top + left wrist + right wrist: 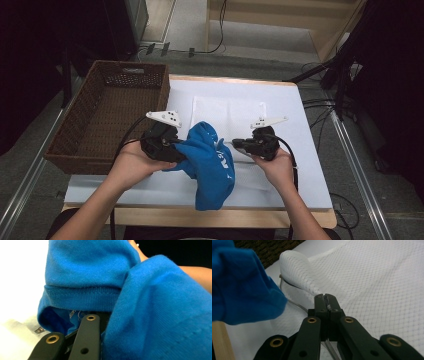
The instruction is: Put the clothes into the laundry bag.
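On the table point(300, 150), the blue shirt point(212, 170) hangs lengthwise toward the person.

The high view is evenly lit from above, soft in detail, with dark corners; the left gripper view blows out to white glare at its left edge; the right gripper view blurs its near foreground.

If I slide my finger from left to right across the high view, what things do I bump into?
Brown basket → left tool → blue shirt → right tool, pinching a white mesh bag.
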Demonstrator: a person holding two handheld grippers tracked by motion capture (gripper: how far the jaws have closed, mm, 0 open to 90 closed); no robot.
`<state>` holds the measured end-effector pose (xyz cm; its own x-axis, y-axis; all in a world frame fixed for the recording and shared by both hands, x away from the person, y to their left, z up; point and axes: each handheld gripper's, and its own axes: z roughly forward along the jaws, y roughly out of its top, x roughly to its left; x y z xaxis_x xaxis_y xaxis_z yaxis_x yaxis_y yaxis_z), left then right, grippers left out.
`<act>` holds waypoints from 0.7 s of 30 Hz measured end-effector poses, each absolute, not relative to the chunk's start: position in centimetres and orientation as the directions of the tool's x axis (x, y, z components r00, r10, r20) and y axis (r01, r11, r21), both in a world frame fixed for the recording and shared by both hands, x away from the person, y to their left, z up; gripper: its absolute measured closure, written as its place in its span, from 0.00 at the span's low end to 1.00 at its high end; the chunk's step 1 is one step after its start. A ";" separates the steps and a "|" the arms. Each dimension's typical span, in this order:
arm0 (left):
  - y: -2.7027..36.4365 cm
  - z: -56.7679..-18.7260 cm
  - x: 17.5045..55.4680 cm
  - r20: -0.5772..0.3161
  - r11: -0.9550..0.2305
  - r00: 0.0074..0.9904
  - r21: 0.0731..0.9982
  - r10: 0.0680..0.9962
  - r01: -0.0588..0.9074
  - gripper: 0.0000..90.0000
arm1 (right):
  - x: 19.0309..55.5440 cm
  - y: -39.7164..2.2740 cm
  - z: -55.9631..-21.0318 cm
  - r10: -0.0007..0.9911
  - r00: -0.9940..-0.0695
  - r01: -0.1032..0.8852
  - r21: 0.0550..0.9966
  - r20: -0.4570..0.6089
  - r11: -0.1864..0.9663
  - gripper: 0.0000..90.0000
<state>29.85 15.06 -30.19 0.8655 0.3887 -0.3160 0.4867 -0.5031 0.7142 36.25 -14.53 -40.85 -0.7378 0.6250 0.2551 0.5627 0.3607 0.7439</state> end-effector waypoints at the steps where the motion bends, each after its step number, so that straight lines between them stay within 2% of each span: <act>1: 14.9 -30.5 29.9 -0.316 -0.504 0.865 0.713 0.389 0.487 0.83 | 36.3 -14.6 -40.8 0.625 -0.737 0.561 0.747 0.255 0.357 1.00; 11: 13.3 -33.4 30.2 -0.313 -0.515 0.855 0.693 0.414 0.504 0.83 | 36.3 -14.8 -39.9 0.631 -0.733 0.560 0.753 0.256 0.345 1.00; 16: 12.2 -34.6 30.3 -0.267 -0.538 0.856 0.685 0.442 0.491 0.83 | 36.3 -14.8 -39.6 0.630 -0.736 0.553 0.757 0.248 0.349 1.00; 21: 11.4 -35.7 30.8 -0.266 -0.533 0.851 0.684 0.453 0.498 0.83 | 36.2 -14.9 -39.5 0.630 -0.735 0.554 0.758 0.251 0.345 1.00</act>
<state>30.75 11.36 -35.69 0.8507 0.4531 -0.2663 0.4981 -0.5333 0.6838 36.22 -14.88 -39.45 -0.7350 0.6298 0.2511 0.5541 0.3447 0.7577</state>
